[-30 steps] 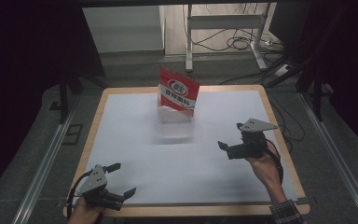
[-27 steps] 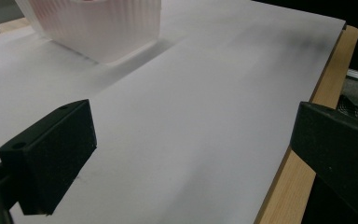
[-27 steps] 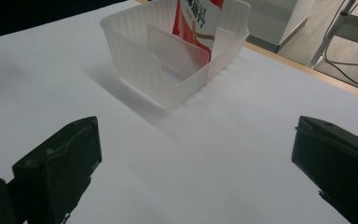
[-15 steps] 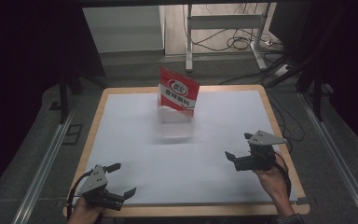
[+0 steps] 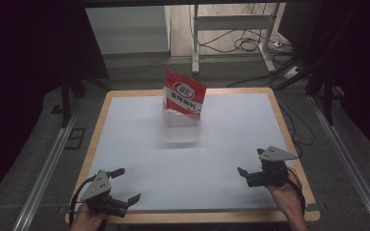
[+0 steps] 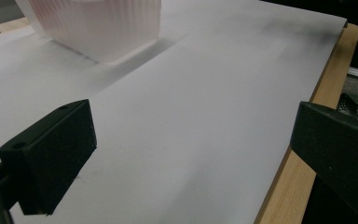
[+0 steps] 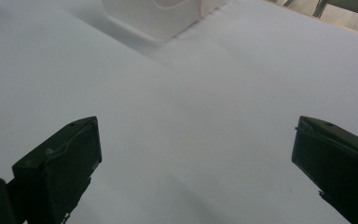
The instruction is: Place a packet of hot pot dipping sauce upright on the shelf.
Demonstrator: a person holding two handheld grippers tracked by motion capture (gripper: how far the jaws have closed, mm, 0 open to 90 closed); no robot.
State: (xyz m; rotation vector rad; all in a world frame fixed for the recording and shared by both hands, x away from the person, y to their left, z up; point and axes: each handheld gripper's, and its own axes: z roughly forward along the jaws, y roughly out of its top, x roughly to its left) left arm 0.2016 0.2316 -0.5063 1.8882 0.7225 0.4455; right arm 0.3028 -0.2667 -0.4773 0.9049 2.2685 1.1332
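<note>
Resting low over the sheet (image 5: 221, 144), both grippers gape wide and hold nothing. Left gripper (image 5: 123, 185) and right gripper (image 5: 244, 172) sit well apart. The box (image 5: 182, 126) with its red bag (image 5: 185, 94) stands far ahead, between them

Wooden table (image 5: 104, 120), white sheet (image 5: 231, 144), clear container (image 5: 180, 130).

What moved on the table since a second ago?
The right gripper moved back toward the person and the table's near edge, dropping lower, with its jaws open and empty. Nothing was grabbed or let go. The left gripper stayed at the near left corner, jaws open. The red packet and the clear box in front of it stayed put on the white table.
</note>
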